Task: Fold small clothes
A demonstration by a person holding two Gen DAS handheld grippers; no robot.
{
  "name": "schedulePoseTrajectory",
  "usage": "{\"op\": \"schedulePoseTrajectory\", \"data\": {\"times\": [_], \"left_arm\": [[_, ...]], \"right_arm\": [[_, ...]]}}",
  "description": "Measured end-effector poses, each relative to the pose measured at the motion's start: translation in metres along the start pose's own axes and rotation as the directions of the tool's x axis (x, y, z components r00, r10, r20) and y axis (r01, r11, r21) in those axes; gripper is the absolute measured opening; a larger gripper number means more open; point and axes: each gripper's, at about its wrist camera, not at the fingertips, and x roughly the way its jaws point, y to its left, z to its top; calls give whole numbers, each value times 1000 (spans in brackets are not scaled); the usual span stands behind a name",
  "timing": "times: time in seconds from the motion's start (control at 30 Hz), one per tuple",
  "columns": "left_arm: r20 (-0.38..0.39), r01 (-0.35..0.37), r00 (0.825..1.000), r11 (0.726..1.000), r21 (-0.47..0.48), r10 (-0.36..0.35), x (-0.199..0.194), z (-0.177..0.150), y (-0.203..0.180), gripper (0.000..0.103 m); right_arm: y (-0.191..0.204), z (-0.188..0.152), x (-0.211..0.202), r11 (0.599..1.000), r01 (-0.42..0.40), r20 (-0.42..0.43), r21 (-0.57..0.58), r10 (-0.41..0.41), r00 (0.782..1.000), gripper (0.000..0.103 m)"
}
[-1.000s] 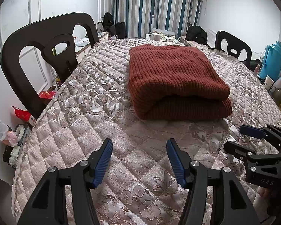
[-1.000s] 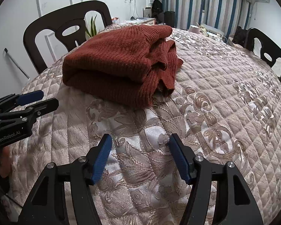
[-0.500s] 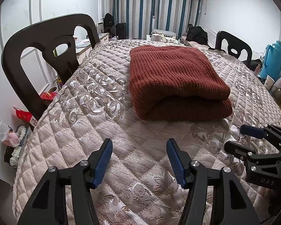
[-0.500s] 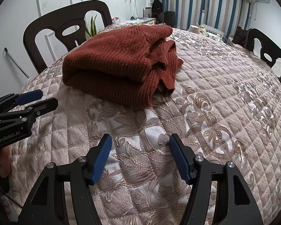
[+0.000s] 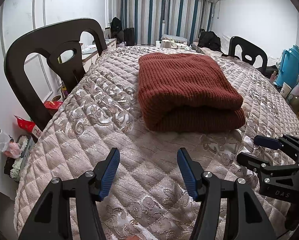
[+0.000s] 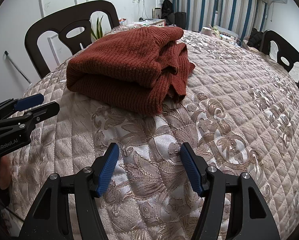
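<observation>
Inspecting the rust-red knitted sweater (image 5: pixel 186 88) first: it lies folded into a thick block on the quilted cover (image 5: pixel 101 132) of the desk, well ahead of both my tools and touching neither. My left gripper (image 5: pixel 148 172) stands with its jaws wide apart and nothing between them, short of the sweater's near fold. My right gripper (image 6: pixel 149 168) is likewise spread and empty, short of the sweater's near corner.

Handling, as I judge it: a chunky rib knit, soft and limp, with no stiffness of its own. It looks bulky, moderately heavy for a garment, and not fragile. The coarse ribs should give the blue pads good purchase, so slipping seems unlikely; sagging and unfolding are the greater risk if it is lifted from one point.

Where to hold: from the right wrist view, loose layered edges (image 6: pixel 177 74) show on the sweater's right side, while the rounded fold (image 6: pixel 109 84) faces me. I would pinch through all layers at that fold, one gripper towards each end.
</observation>
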Motion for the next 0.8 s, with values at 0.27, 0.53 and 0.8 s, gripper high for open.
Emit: {"op": "schedulePoseTrajectory", "data": {"times": [0.27,0.53,0.8], "left_arm": [[0,2,1000,1000,-1,-2,0,-1,0,62],[-12,5,1000,1000,6,-5,3,0,-2,65],[-7,-3,1000,1000,8,3,3,0,-3,65]], "right_arm": [[0,0,0,1000,0,0,0,0,1000,64],[0,0,0,1000,0,0,0,0,1000,64],[0,0,0,1000,0,0,0,0,1000,64]]}}
